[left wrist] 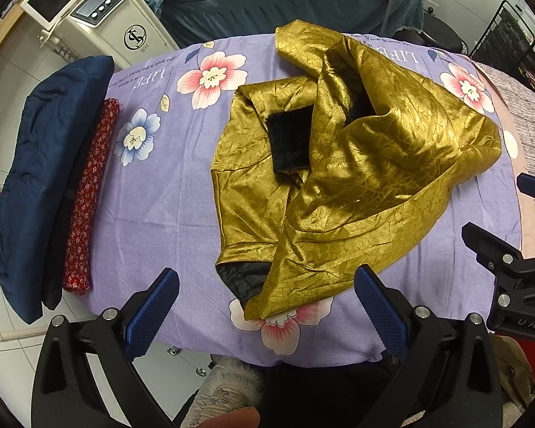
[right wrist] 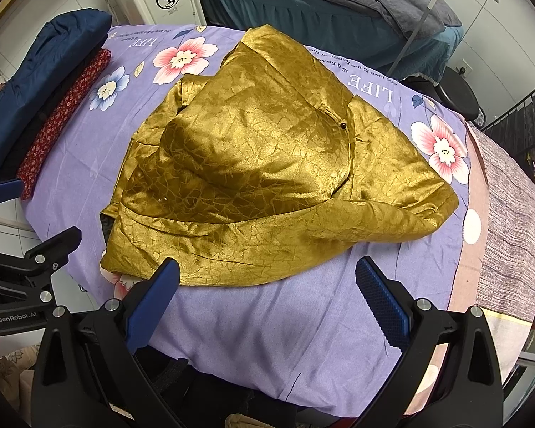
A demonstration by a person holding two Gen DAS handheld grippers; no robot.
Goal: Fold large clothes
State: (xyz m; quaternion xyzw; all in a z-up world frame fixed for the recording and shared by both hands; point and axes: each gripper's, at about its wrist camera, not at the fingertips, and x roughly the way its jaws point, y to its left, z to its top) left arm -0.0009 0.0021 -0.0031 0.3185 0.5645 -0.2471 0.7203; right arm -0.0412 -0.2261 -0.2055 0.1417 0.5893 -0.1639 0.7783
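A large shiny gold garment (left wrist: pixel 360 164) with black fleece lining (left wrist: pixel 290 142) lies crumpled on the purple flowered sheet (left wrist: pixel 167 192). In the right wrist view the same gold garment (right wrist: pixel 267 164) spreads across the middle of the purple flowered sheet (right wrist: pixel 285 328). My left gripper (left wrist: pixel 267 306) stands open just in front of the garment's near hem, nothing between its blue pads. My right gripper (right wrist: pixel 267 299) is open too, hovering at the garment's near edge. Neither touches the cloth. The right gripper (left wrist: pixel 517 264) shows at the right edge of the left wrist view.
A folded navy garment (left wrist: pixel 42 164) and a folded red patterned cloth (left wrist: pixel 89 196) lie along the table's left edge. A white machine (left wrist: pixel 100 10) stands behind, with a covered bed (right wrist: pixel 324 3) beyond. A striped grey-purple cloth (right wrist: pixel 513 214) covers the right end.
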